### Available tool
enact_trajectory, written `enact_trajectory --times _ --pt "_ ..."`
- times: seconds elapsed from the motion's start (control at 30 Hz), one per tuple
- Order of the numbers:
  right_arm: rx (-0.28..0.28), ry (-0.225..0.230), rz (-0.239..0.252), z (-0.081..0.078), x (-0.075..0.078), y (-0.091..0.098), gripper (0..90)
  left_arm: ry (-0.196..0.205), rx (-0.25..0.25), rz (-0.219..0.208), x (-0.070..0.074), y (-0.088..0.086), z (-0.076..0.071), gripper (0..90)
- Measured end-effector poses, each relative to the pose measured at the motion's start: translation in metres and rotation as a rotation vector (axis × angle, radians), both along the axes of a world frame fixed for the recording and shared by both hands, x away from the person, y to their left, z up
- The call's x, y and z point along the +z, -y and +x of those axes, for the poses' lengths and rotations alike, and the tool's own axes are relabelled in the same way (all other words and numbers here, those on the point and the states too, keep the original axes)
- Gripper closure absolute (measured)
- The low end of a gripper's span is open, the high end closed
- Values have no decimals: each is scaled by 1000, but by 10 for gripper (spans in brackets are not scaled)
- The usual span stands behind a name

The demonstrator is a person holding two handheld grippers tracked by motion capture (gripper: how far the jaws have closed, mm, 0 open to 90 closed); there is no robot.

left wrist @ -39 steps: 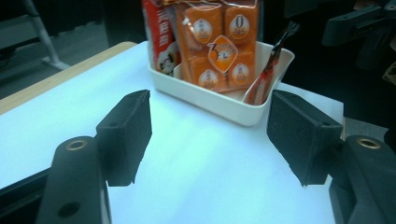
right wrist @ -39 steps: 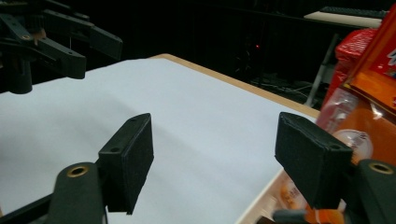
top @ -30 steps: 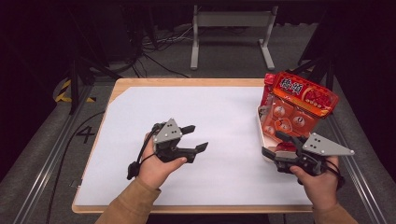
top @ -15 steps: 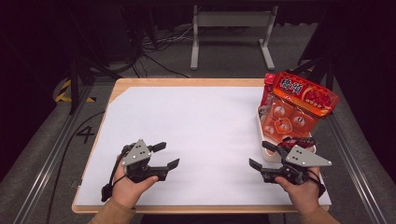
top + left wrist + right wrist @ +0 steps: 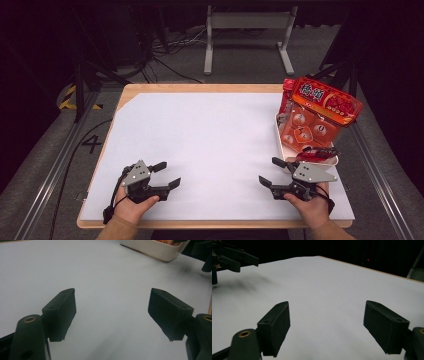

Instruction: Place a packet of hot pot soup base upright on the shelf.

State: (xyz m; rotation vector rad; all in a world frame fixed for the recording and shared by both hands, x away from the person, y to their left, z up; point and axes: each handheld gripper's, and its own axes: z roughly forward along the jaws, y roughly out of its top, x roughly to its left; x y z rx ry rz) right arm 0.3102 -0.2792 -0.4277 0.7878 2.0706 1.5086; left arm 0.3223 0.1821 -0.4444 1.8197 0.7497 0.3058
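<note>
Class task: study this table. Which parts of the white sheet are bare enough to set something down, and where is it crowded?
Bare: the white sheet from the far wooden edge to the left claw and right claw, including the strip between them. Crowded: the right edge, where the cream tray holds red snack bags.

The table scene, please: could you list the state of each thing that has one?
left gripper: open, jaws have just been opening, nothing between them.
right gripper: open, nothing between its jaws.
red snack bag: standing tilted in the tray, top closed.
white tray: on the table's right edge, holding the bag.
</note>
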Motion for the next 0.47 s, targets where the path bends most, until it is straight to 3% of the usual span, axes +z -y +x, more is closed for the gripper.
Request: enact_trajectory --times 0.17,0.27,0.47 --pt "-10 -12 17 3 -3 3 237 2 32 -26 -3 -6 4 226" --pt "-26 -9 3 3 -4 2 247 8 50 -27 -4 -8 4 228" --pt "-35 -26 -2 1 -4 0 217 -18 67 -39 -5 -12 4 221"
